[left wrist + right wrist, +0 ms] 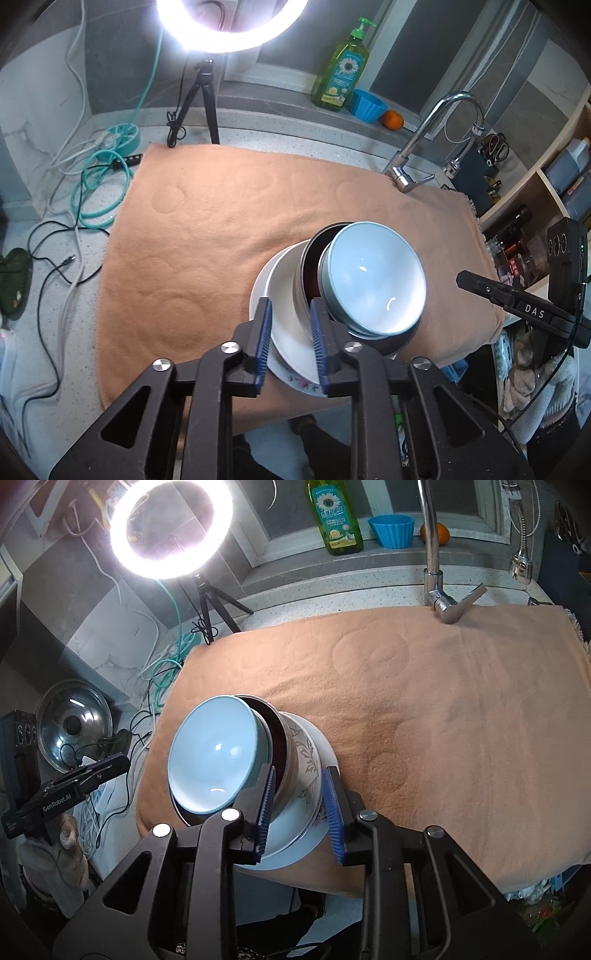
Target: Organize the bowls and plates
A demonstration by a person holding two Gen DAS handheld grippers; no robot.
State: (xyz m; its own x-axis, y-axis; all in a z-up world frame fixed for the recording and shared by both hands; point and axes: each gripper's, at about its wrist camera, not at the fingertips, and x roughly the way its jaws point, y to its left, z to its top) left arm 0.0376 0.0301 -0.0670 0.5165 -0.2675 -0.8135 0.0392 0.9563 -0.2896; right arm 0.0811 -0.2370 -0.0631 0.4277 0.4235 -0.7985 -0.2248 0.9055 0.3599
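Kitchen counter, speckled grey stone, most of it covered by an orange towel [229,229] with round dents pressed into its pile. At the back a lit ring light [171,528] on a small black tripod [201,99]; on the window ledge a green dish soap bottle [341,70], a blue cup [392,530] and an orange [392,120]. Chrome faucet [432,136] at the towel's far edge. Loose cables and a teal hose lie to the left of the towel. A steel pot lid [74,725] leans off the counter's left side. The stack of dishes sits at the near edge of the towel: white plate [291,354] at the bottom, a white floral bowl [306,771] on it, then a steel bowl [312,258] with a dark inside, and a pale blue bowl [373,277] on top, tilted. Left gripper [290,339] slightly parted, blue pads either side of the stack's left rim, apparently clear of it; nothing seems gripped. Right gripper [301,812] a little wider, its pads straddling the floral bowl's rim on the opposite side, with gaps showing; no hold that I can make out.
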